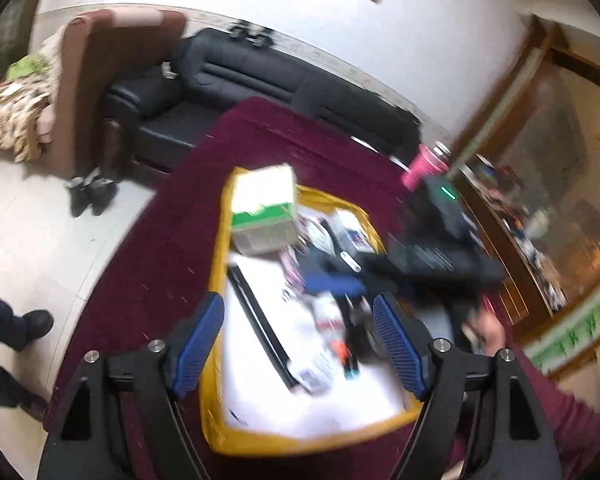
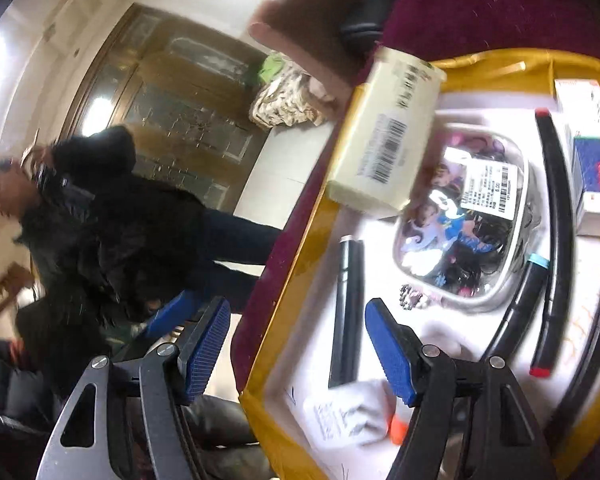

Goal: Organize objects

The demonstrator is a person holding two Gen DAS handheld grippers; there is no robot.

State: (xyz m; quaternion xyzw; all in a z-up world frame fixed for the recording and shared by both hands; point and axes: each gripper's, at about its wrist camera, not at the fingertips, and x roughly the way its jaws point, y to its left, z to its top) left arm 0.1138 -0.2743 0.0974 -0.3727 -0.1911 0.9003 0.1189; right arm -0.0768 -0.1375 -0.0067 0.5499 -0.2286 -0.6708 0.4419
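A yellow-rimmed tray [image 1: 216,280] with a white floor lies on a maroon tablecloth [image 1: 160,240]. At its far end stands a white and green box [image 1: 264,208], and a long black marker [image 1: 260,320] lies along the middle. My left gripper [image 1: 300,352] hovers open above the tray's near end, nothing between its blue pads. My right gripper [image 1: 332,284] reaches in from the right, blurred. In the right wrist view, my right gripper [image 2: 298,350] stands open over the tray rim [image 2: 296,280], beside a black pen [image 2: 346,312], a clear pouch [image 2: 464,220] and a cream barcoded box [image 2: 384,136].
Red-tipped [image 2: 556,240] and blue-capped [image 2: 516,308] markers, a blue and white box [image 2: 592,160] and a small orange-capped bottle [image 2: 352,416] share the tray. A pink cup [image 1: 424,164] stands at the table's far right. Beyond are a black sofa [image 1: 260,80], a brown armchair [image 1: 100,80] and a person in dark clothes [image 2: 120,220].
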